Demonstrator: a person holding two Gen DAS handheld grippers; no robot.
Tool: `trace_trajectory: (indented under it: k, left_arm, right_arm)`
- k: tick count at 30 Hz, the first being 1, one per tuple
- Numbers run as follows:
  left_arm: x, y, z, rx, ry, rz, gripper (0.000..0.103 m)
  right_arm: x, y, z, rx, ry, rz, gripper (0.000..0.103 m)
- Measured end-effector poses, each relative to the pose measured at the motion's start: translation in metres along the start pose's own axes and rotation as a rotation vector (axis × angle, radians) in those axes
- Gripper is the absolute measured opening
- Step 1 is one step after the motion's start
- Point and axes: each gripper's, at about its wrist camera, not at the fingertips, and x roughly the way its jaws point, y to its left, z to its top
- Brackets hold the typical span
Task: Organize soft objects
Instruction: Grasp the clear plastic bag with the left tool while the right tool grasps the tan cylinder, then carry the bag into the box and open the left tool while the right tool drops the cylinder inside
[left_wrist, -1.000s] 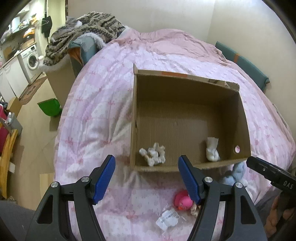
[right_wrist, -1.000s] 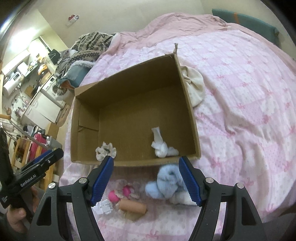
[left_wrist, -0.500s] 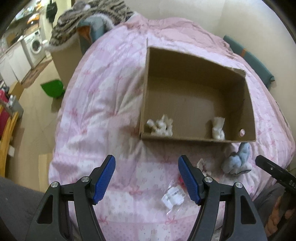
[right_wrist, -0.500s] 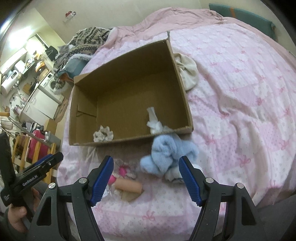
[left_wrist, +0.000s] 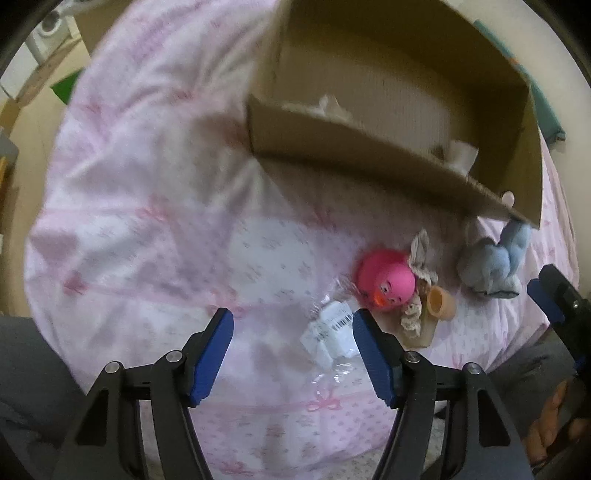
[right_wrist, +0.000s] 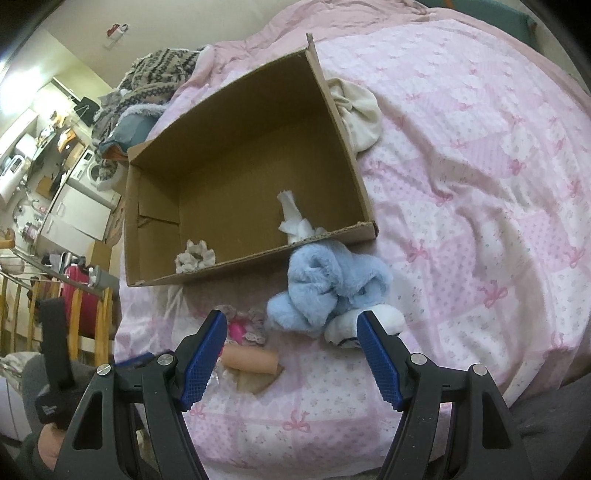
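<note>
An open cardboard box (right_wrist: 155, 177) (left_wrist: 369, 158) lies on the pink bed, with a white scrunchie (right_wrist: 194, 255) and a white sock (right_wrist: 293, 218) inside. In front of it lie a blue plush toy (right_wrist: 328, 291) (left_wrist: 491, 262), a pink rubber duck (left_wrist: 386, 280), a lace-trimmed cloth (left_wrist: 419, 266), a tan tube (right_wrist: 249, 360) (left_wrist: 439, 301) and a clear packet with a white label (left_wrist: 330, 332). My left gripper (left_wrist: 293, 354) is open and empty just above the packet. My right gripper (right_wrist: 291, 350) is open and empty just before the plush.
A cream cloth bundle (right_wrist: 356, 110) lies by the box's right wall. Patterned blankets (right_wrist: 159, 74) are piled at the bed's far end. A wooden rail and a red suitcase (right_wrist: 77, 295) stand left of the bed.
Both grippers have pulled back from the box and dropped toward the loose items in front of it. The left view now sits low over the packet and duck. Both stay open.
</note>
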Motion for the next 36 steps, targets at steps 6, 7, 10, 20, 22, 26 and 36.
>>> trace_trajectory:
  k: [6,7,10,20,22,26,36]
  left_arm:
    - [0.022,-0.033,-0.006,0.110,0.033,0.010,0.060]
    - [0.024,-0.036,-0.007,0.123,0.035,0.014,0.050]
    - [0.027,-0.037,-0.010,0.122,0.041,0.009,0.020]
    - [-0.014,-0.020,-0.013,0.088,-0.080,0.011,0.013]
    - [-0.027,-0.018,-0.015,0.086,-0.133,0.021,0.013]
    - [-0.039,-0.019,-0.016,0.092,-0.187,0.033,0.013]
    - [-0.032,-0.015,0.001,0.090,-0.170,0.027,0.013]
  right_arm:
    - [0.005,-0.005,0.001,0.024,0.018,-0.004,0.077]
    - [0.006,-0.006,0.001,0.026,0.024,-0.002,0.077]
    - [0.014,-0.005,0.000,0.038,0.074,0.061,0.077]
    - [0.060,0.014,-0.014,0.069,0.290,0.248,0.077]
    - [0.067,0.015,-0.013,0.067,0.304,0.217,0.077]
    - [0.080,0.017,-0.011,0.068,0.326,0.173,0.077]
    - [0.090,0.032,-0.013,-0.029,0.335,0.099,0.039]
